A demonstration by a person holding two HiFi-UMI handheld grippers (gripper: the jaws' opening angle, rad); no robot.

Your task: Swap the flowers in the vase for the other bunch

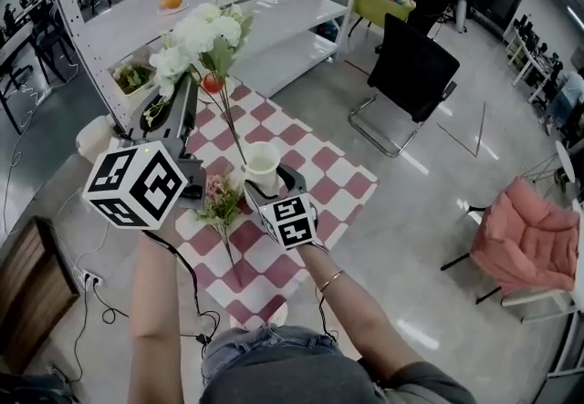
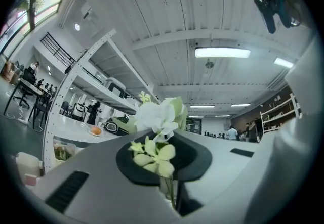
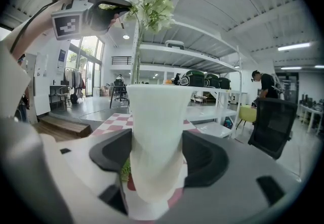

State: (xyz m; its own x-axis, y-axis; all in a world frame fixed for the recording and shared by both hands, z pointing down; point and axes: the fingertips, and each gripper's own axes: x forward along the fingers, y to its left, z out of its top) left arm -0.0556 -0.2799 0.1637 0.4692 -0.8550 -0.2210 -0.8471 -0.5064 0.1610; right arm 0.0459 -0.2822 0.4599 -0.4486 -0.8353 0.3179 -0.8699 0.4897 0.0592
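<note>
Left gripper (image 1: 189, 83): raised, pointed away from the person and slightly upward; jaws almost together, clamped on the stem of the white flower bunch (image 1: 203, 36).
Left forearm (image 1: 151, 320): bare, stretched forward; hand hidden under the marker cube (image 1: 137, 183).
Right gripper (image 1: 265, 179): held lower, tilted slightly down; jaws wide, one pad pressed to each side of the white vase (image 1: 262, 159).
Right forearm (image 1: 351, 320): bare, angled inward across the body.
Spacing: the two grippers were near each other, not touching.

Checked tabletop (image 1: 321, 165) — white vase (image 1: 263, 165) upright, pink bunch (image 1: 219, 202) lying, seemingly beside it
</note>
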